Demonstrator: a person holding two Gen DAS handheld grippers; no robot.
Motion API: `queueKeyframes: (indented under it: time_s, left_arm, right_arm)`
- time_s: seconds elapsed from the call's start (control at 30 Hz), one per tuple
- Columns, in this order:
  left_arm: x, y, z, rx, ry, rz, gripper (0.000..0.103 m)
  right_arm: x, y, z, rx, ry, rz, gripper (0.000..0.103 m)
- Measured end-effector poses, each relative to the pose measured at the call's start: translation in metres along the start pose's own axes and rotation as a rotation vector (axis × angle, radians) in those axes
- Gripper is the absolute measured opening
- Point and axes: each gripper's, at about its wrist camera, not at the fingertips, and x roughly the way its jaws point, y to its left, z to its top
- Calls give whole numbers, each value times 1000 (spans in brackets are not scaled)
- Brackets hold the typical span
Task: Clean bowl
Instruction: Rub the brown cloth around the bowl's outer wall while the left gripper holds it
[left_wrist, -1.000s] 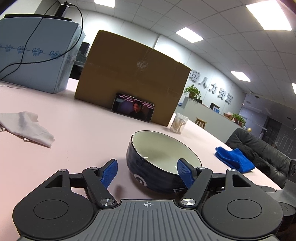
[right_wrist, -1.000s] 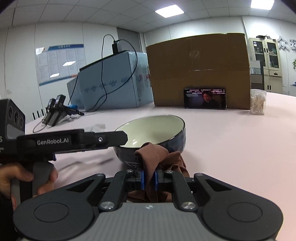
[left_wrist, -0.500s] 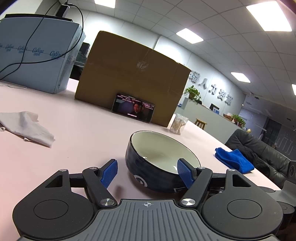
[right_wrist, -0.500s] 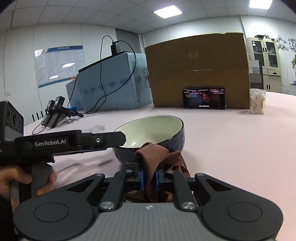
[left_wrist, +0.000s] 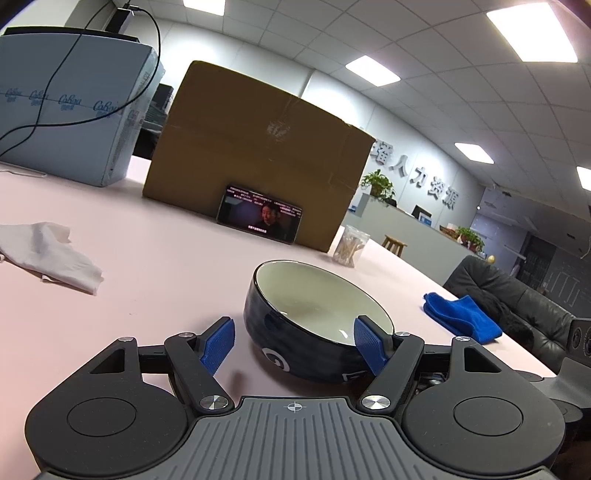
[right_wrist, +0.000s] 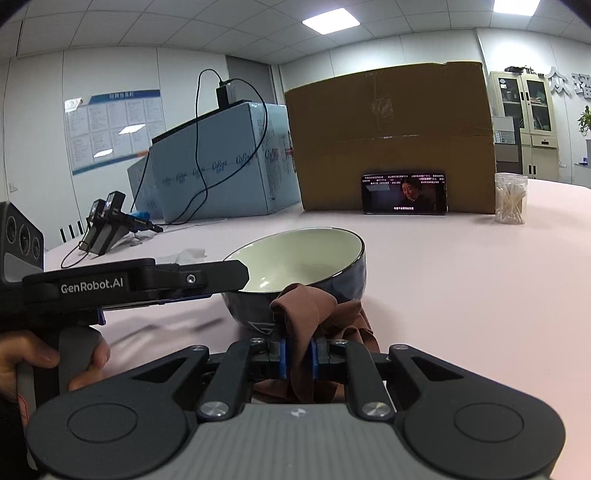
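A dark blue bowl (left_wrist: 306, 332) with a cream inside stands on the pink table, tilted a little toward the left gripper. My left gripper (left_wrist: 293, 345) is open, its right blue pad (left_wrist: 369, 341) over the bowl's near rim and its left pad (left_wrist: 219, 343) outside the bowl. In the right wrist view the bowl (right_wrist: 306, 266) sits just ahead. My right gripper (right_wrist: 297, 356) is shut on a brown cloth (right_wrist: 314, 314) that bunches up against the bowl's near wall. The left gripper's body (right_wrist: 133, 282) reaches the bowl's left rim there.
A cardboard box (left_wrist: 258, 147) with a phone (left_wrist: 258, 218) leaning on it stands behind the bowl. A white cloth (left_wrist: 48, 254) lies left, a blue cloth (left_wrist: 461, 314) right, a cotton swab jar (left_wrist: 349, 245) beyond. Light blue boxes (right_wrist: 218, 166) stand at the back left.
The left gripper has crept slightly closer to the bowl. The right gripper with the brown cloth has barely moved.
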Motion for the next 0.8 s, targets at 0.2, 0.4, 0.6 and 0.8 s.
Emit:
queueKeyframes:
  time_s: [0.2, 0.4, 0.6, 0.8]
  left_arm:
    - [0, -1, 0, 9, 3, -21, 74]
    - [0, -2, -1, 16, -1, -19, 74]
    - [-3, 4, 0, -39, -29, -5, 72]
    - [2, 12, 4, -106, -8, 43, 72]
  right_arm:
    - [3, -2, 1, 16, 11, -15, 15]
    - [6, 3, 1, -13, 40, -20, 15]
    - [5, 0, 1, 5, 24, 3, 15]
    - [7, 3, 2, -13, 42, 5, 15]
